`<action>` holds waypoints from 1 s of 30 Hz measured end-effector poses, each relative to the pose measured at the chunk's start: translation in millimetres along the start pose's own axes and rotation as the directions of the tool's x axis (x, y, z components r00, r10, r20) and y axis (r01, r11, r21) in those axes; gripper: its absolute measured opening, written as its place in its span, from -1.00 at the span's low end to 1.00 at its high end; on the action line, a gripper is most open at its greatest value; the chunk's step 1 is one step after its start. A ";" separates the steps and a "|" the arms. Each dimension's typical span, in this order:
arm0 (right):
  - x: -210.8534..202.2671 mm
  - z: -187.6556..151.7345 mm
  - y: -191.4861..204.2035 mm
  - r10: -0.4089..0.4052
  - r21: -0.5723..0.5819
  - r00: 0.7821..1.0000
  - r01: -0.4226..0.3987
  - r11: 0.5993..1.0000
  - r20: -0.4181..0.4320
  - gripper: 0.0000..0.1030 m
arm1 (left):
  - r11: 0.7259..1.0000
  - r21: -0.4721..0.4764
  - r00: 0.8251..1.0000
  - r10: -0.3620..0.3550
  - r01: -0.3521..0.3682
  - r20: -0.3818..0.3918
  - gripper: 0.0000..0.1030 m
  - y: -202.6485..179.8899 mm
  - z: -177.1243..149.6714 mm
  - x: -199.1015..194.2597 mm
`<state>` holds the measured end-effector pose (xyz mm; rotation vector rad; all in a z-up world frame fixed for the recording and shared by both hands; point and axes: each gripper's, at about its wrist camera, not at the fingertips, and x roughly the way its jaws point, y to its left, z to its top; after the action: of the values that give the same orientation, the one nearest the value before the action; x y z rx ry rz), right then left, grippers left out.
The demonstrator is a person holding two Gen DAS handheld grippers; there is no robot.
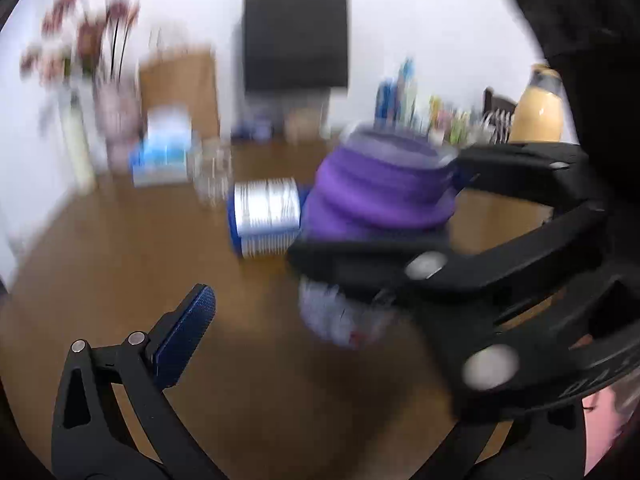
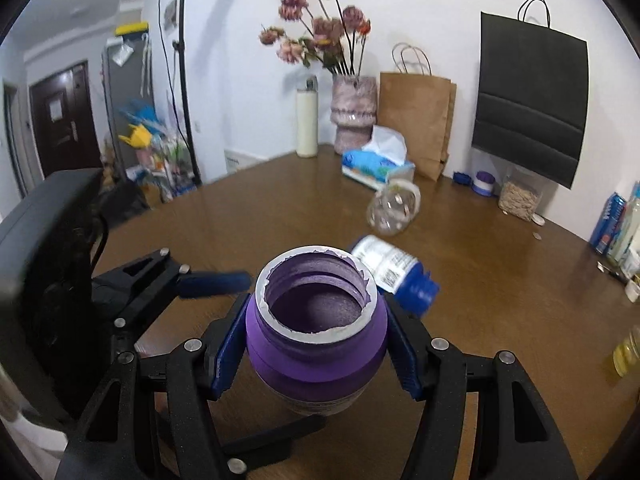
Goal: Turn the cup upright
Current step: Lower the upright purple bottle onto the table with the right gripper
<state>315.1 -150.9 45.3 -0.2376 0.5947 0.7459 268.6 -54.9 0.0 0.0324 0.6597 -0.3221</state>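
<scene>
The right claw (image 2: 316,344) clamps the purple cup (image 2: 316,332) by its sides, mouth up above the tabletop (image 2: 280,208), leaving its base free for setting down, while the left claw (image 2: 216,282) waits open alongside.

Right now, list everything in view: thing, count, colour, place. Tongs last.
purple cup: 1, purple, mouth up, clamped in the right tongs.
bottle: 1, silver label, blue cap, on its side behind the cup.
clear jar: 1, transparent, mid table, tilted.
tissue box: 1, blue and white, far table.
vase: 1, pink, dried flowers, by the wall.
white bottle: 1, cream, left of vase.
brown paper bag: 1, against the wall.
black bag: 1, against the wall.
seed jar: 1, clear, under black bag.
table: 1, brown wood.
left tongs: black, blue pads, left of cup, holding nothing.
right tongs: black, blue pads, shut on cup.
</scene>
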 end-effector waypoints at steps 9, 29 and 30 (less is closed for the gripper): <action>31.2 -29.7 15.4 -0.042 -0.027 0.996 0.040 0.999 -0.083 0.31 | 0.988 -0.069 0.985 0.133 -0.141 -0.109 1.00 20.6 -30.5 -5.9; 16.8 -20.5 7.5 0.001 0.055 1.000 0.000 0.998 -0.018 0.52 | 0.966 -0.167 0.979 0.189 -0.199 -0.071 1.00 42.4 -42.5 -19.6; 9.0 -20.6 6.0 -0.004 0.059 1.000 0.004 0.998 -0.007 0.52 | 0.965 -0.172 0.980 0.189 -0.198 -0.063 1.00 42.6 -41.3 -22.4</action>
<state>307.5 -149.8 23.4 -0.1868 0.6220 0.7225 240.3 -2.6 -22.2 -0.0658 0.7233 -0.0732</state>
